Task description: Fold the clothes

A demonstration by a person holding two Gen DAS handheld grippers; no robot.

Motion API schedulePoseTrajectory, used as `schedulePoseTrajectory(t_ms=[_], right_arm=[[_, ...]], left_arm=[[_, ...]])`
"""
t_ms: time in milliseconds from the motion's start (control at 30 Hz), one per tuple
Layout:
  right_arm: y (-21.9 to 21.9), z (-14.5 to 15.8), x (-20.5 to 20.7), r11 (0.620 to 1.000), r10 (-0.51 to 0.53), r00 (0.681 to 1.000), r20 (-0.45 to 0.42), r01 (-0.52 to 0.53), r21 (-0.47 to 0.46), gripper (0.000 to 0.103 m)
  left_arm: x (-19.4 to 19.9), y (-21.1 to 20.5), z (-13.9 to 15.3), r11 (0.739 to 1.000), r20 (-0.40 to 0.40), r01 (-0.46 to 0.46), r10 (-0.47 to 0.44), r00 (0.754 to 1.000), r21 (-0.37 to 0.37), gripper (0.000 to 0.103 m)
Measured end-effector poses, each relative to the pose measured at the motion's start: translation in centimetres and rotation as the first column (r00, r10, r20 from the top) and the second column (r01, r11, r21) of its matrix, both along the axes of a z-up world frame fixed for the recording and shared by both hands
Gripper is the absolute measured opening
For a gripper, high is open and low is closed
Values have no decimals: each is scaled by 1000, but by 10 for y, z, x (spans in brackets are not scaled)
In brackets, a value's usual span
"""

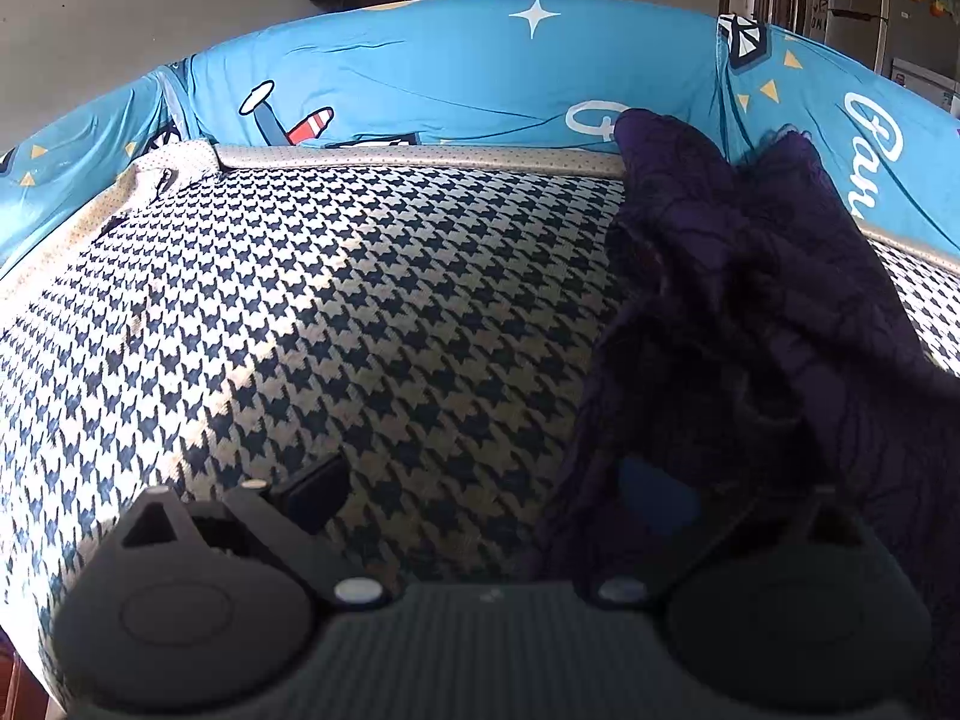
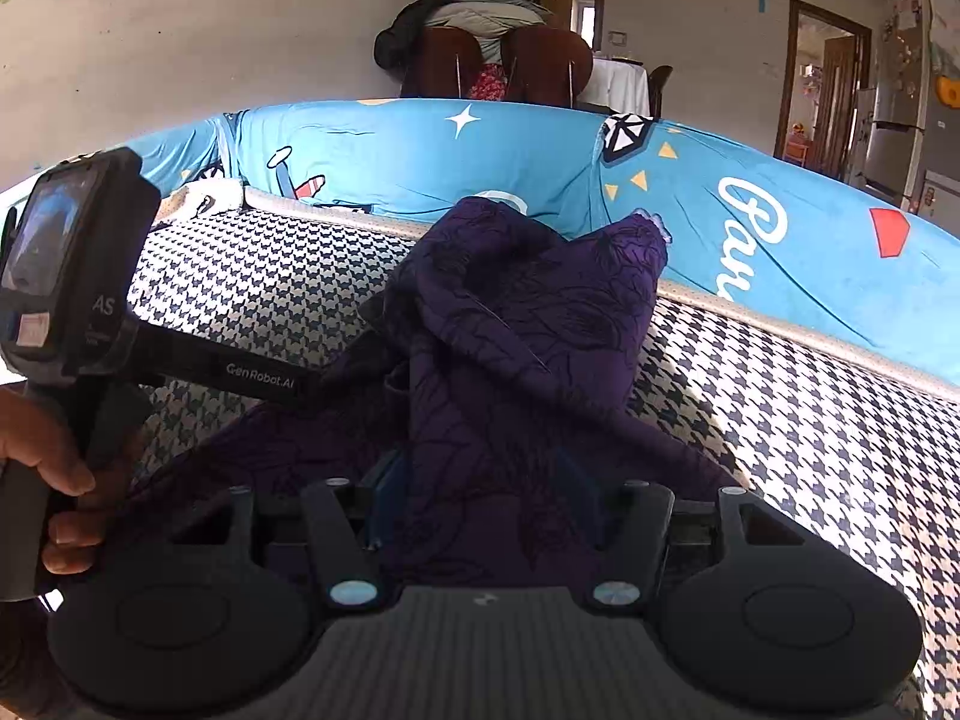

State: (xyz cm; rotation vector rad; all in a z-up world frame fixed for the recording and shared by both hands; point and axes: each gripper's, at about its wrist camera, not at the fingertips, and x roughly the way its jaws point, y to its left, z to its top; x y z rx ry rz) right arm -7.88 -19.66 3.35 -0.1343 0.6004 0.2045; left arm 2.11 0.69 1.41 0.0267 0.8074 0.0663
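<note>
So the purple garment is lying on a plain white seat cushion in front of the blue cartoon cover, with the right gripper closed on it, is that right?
Not quite: the seat cushion isn't plain white, it has a dark-and-cream houndstooth pattern, as the right wrist view shows. The rest holds: the purple garment lies on it in front of the blue cartoon cover, and the right gripper is closed on the cloth.

The dark purple garment draped over the left gripper's right-hand finger, so only a blue patch of its pad showed and whether the jaws gripped could not be told. In the right wrist view, the same cloth covered the gap between the right gripper's fingers, hiding their tips. The person's left hand was cut off by the frame's edge.
</note>
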Motion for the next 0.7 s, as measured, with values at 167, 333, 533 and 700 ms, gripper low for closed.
schedulePoseTrajectory(t_ms=[167,333,533,700], right_arm=[[-6,-4,-13,999,-41,999,-21,41,-17,58],[-11,-12,-24,997,-77,995,-61,75,-32,58],[-16,-25,-41,995,-92,987,-131,87,-47,58],[-22,-31,-61,995,-92,983,-158,85,-53,65]], left_arm=[[-11,2,-13,1000,-9,-11,11,1000,19,103],[-23,8,-16,1000,3,-29,29,1000,1,103],[-42,12,-15,999,7,-35,35,999,2,103],[-58,14,-13,999,1,-42,42,999,-7,103]])
